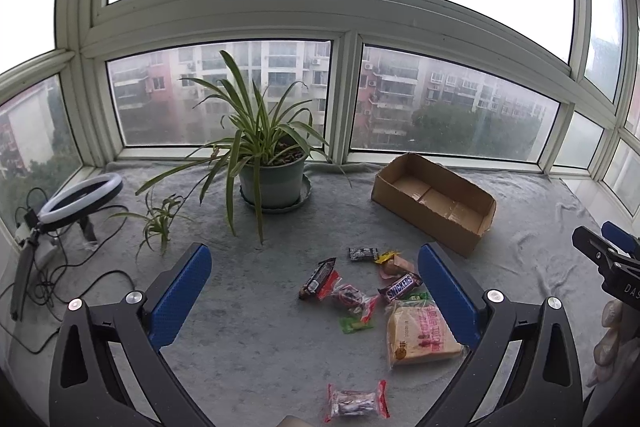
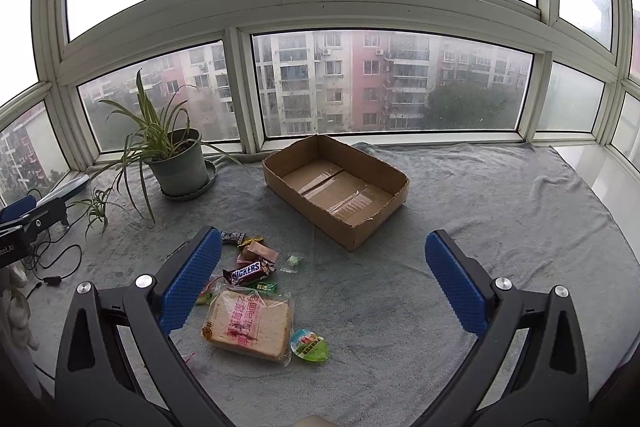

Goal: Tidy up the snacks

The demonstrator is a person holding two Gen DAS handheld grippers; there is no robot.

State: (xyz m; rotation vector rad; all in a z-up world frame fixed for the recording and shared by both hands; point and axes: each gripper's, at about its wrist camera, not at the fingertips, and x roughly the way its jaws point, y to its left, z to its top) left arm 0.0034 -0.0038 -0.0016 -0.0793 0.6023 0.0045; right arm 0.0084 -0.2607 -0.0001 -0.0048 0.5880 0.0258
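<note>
Both grippers hang wide open over the grey-blanketed bench [image 2: 480, 187], holding nothing. Between the left gripper's [image 1: 316, 267] blue fingers lies the snack pile: a Snickers bar [image 1: 400, 286] just inside its right finger, a wrapped bread slice [image 1: 420, 335] touching that finger's near side, a red-ended candy [image 1: 357, 400] closest to the camera, and a dark red-trimmed wrapper [image 1: 318, 278] near the middle. Ahead and to the right of this gripper sits the cardboard box [image 1: 434, 205], bare inside; ahead to the left stands a potted plant [image 1: 272, 171]. From the right gripper [image 2: 324, 255], the box [image 2: 336, 187] lies straight ahead, and the bread slice [image 2: 250, 327], Snickers bar [image 2: 247, 271] and a green jelly cup [image 2: 310, 345] lie by its left finger.
</note>
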